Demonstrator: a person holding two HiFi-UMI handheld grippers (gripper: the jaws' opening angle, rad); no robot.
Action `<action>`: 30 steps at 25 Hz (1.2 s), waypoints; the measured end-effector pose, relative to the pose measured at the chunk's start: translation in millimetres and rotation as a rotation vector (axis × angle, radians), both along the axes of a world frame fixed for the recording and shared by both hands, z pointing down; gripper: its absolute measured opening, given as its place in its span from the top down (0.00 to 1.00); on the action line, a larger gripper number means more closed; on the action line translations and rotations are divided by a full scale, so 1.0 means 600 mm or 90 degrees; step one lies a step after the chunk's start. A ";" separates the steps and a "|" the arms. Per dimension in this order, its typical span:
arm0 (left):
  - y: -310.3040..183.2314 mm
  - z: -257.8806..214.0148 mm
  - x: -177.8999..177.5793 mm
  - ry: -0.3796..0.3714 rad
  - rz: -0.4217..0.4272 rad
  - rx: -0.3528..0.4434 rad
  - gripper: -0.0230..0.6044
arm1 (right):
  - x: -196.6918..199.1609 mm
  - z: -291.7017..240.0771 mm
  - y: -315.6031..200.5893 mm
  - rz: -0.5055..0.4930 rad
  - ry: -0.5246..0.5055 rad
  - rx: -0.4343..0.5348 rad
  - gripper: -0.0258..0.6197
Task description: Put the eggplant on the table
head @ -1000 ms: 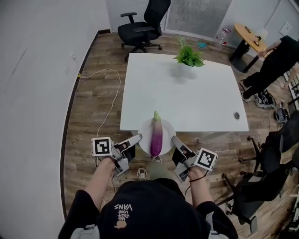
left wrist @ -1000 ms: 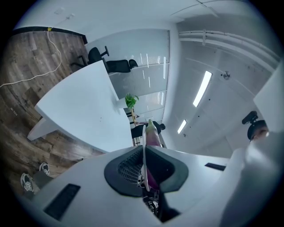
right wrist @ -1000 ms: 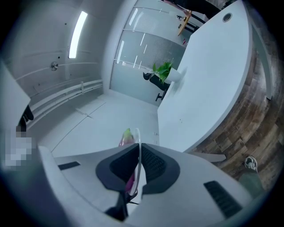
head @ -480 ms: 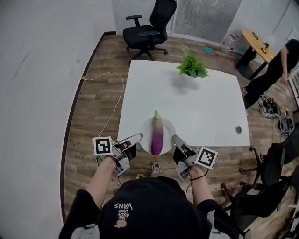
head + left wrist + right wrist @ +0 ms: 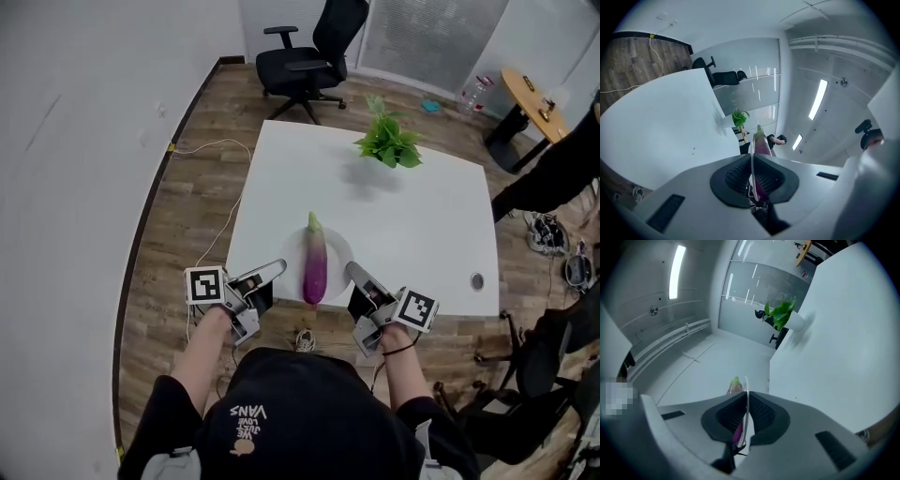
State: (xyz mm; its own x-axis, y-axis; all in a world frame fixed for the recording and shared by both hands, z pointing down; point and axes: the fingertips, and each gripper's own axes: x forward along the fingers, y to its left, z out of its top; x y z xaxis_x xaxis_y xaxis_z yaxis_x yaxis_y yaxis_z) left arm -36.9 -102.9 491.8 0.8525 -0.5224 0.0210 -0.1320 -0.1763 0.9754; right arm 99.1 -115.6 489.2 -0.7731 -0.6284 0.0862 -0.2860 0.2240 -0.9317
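A purple eggplant lies on a white plate, midway between the tongs. The left gripper and right gripper each clamp opposite rims at the table edge.

A green potted plant, a black office chair, and a white cable across the wooden floor.

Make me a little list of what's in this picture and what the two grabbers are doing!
table: white, potted plant at its far side
plate: white, round, at the table's near edge
eggplant: purple, lying on the plate, green end pointing away
left gripper: shut on the plate's left rim
right gripper: shut on the plate's right rim
unclear: whether the plate rests on the table
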 end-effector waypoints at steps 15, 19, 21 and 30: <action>-0.095 0.028 -0.022 -0.006 0.011 0.006 0.92 | -0.028 0.030 -0.088 0.003 -0.004 -0.010 0.91; -0.133 0.038 -0.032 -0.022 0.023 0.001 0.92 | -0.037 0.044 -0.126 0.017 0.008 -0.015 0.91; -0.157 0.046 -0.038 -0.033 0.027 0.006 0.92 | -0.037 0.058 -0.145 0.031 0.015 -0.029 0.91; -0.257 0.083 -0.035 -0.039 0.060 -0.002 0.92 | -0.033 0.096 -0.234 0.064 0.024 -0.043 0.91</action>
